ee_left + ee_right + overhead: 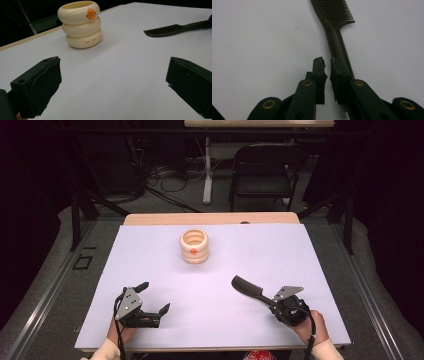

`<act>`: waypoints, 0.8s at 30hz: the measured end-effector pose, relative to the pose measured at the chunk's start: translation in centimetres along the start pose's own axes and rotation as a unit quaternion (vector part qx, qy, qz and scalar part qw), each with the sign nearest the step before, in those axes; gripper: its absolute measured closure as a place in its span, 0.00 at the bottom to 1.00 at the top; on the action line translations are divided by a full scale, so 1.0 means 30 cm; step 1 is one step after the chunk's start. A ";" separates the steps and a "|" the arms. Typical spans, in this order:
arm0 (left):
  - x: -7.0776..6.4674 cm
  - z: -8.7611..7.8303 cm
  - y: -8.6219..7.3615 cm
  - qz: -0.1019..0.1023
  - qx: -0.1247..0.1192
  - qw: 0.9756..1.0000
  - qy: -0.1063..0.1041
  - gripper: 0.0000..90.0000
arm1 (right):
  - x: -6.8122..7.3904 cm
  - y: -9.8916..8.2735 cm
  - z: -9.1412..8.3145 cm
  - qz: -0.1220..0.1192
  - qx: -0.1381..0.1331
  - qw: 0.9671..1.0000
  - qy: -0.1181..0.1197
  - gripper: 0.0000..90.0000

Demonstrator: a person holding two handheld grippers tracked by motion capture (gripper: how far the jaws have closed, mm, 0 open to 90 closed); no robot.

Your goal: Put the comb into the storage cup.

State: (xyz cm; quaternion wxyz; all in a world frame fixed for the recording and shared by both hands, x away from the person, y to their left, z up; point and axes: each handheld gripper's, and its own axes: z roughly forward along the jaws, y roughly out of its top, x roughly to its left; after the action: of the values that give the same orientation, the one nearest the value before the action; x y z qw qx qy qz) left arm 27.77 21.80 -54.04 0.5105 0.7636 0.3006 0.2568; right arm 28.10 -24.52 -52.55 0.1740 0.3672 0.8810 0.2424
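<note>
Right gripper [274,302] sits at the near right of the table [310,265], fingers nearly together with a thin slit between them. In the right gripper view the slit at the gripper [326,61] looks empty. The black comb [337,37] has its handle running under or just beside the right-hand finger [339,75], not between the pads. So no real hold, as far as I can tell. The comb [248,289] lies flat, tooth end pointing far-left toward the cream ringed cup [194,246], which stands upright at mid-far table, well apart.

Left gripper [155,296] rests at near left, fingers spread wide, nothing in them. Its own view shows the gripper [113,66] facing the cup [81,27], with the comb [170,29] off to the right.

Step looks like getting the comb handle in hand. To do it well:
- open a bit more
- shift sideways so the handle sits centred between the pads
- close across the narrow handle, not the teeth
- the comb is thin and flat on the table, so come in low or it may skid

Room: wide bare table between comb and cup, nothing in the path. Near edge is close behind both hands and the right edge is near the right gripper, so keep moves heading far-left. A chair [262,170] stands beyond the far edge, out of the way.
</note>
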 end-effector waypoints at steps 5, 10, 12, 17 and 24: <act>0.001 0.001 -0.001 -0.001 -0.001 1.000 -0.001 0.00 | 0.001 0.011 -0.027 -0.003 -0.014 1.000 0.000 0.83; 0.003 0.002 -0.001 -0.003 -0.002 1.000 0.001 0.00 | -0.004 0.013 -0.037 0.002 -0.020 1.000 -0.003 0.75; 0.003 0.001 -0.001 -0.002 -0.002 1.000 0.002 0.00 | -0.005 0.016 -0.041 0.004 -0.018 1.000 -0.002 0.70; 0.003 0.000 -0.001 -0.003 -0.004 1.000 0.004 0.00 | -0.010 0.024 -0.045 0.002 -0.023 1.000 -0.004 0.54; 0.002 -0.003 0.000 -0.002 -0.006 1.000 0.006 0.00 | -0.018 0.033 -0.051 0.006 -0.029 1.000 0.000 0.35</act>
State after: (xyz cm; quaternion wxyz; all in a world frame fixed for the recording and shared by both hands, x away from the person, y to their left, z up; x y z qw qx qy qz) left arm 27.76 21.90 -53.99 0.5138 0.7582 0.3036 0.2625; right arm 28.29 -24.78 -50.69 0.1836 0.3671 0.8713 0.2690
